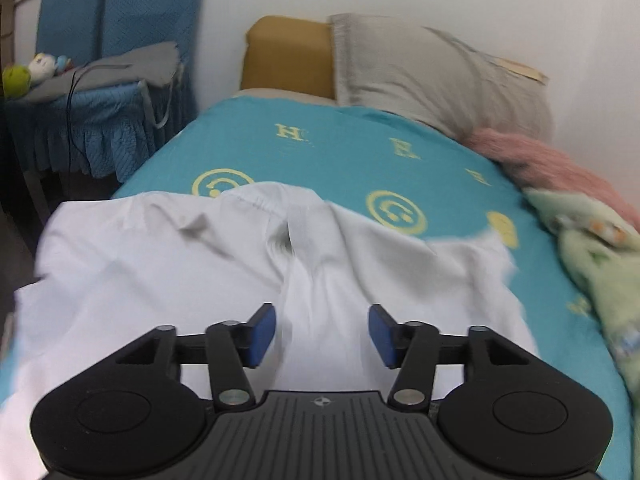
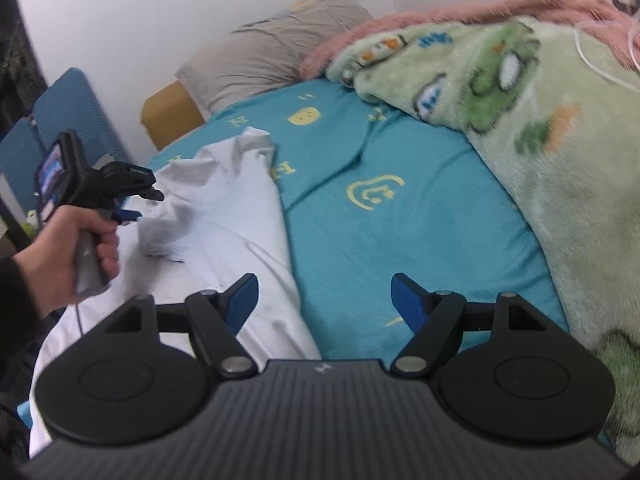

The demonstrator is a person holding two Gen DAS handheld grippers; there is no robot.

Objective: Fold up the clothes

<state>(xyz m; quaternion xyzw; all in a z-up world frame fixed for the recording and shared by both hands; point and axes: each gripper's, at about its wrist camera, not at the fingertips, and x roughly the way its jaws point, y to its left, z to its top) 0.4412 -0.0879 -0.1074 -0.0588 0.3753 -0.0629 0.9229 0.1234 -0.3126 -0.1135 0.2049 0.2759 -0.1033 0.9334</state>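
A white garment [image 1: 168,280] lies rumpled on the teal bed sheet [image 1: 320,152], its collar end away from me and a raised crease down its middle. My left gripper [image 1: 322,334] hovers over that crease, jaws apart, pads clear of the cloth. In the right wrist view the same garment [image 2: 224,216] lies to the left, and the left gripper [image 2: 134,210], held by a hand [image 2: 68,256], sits at the cloth's left side. My right gripper [image 2: 324,300] is open over the garment's right edge, nothing between its fingers.
A grey pillow [image 1: 432,76] and mustard headboard [image 1: 288,56] stand at the bed's far end. A green fleece blanket [image 2: 540,128] and a pink one [image 1: 552,168] are heaped along the right side. A blue covered chair [image 1: 104,92] with toys stands to the left.
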